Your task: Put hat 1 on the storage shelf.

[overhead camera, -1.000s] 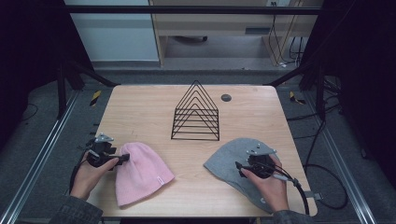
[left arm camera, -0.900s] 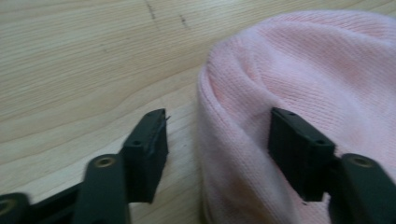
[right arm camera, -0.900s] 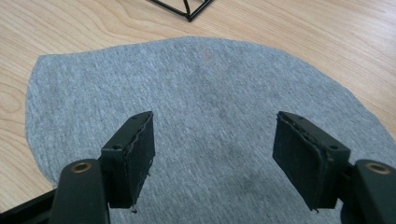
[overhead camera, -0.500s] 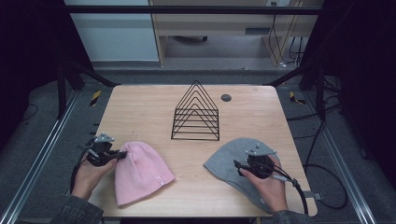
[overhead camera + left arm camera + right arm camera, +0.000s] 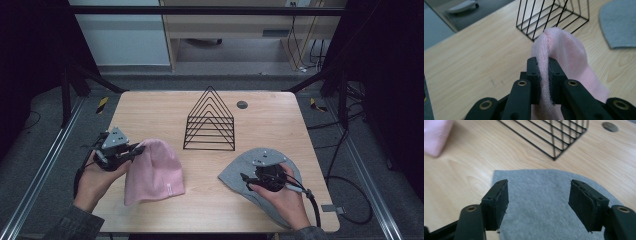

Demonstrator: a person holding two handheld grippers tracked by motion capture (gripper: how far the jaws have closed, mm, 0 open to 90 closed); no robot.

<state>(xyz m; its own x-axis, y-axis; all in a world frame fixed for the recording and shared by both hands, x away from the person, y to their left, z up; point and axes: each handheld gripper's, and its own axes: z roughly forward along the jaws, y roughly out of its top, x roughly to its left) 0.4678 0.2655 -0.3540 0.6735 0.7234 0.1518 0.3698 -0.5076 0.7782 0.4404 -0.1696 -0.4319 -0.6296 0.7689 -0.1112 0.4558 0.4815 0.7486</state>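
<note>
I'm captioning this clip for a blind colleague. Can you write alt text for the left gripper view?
The left gripper has its two black jaws shut on a raised fold of a pink knit beanie above a light wooden table. Behind it stands a black wire rack, and a grey beanie lies at the upper right.

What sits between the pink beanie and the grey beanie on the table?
In the high view, bare wood separates the pink beanie and the grey beanie; the black wire rack stands farther back.

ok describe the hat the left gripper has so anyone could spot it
Start at the black wire triangular rack mid-table on the light wooden table. Toward the near left edge lies a pink knitted beanie, pinched at its edge by the left gripper. The other hat, the grey knitted beanie, lies right.
</note>
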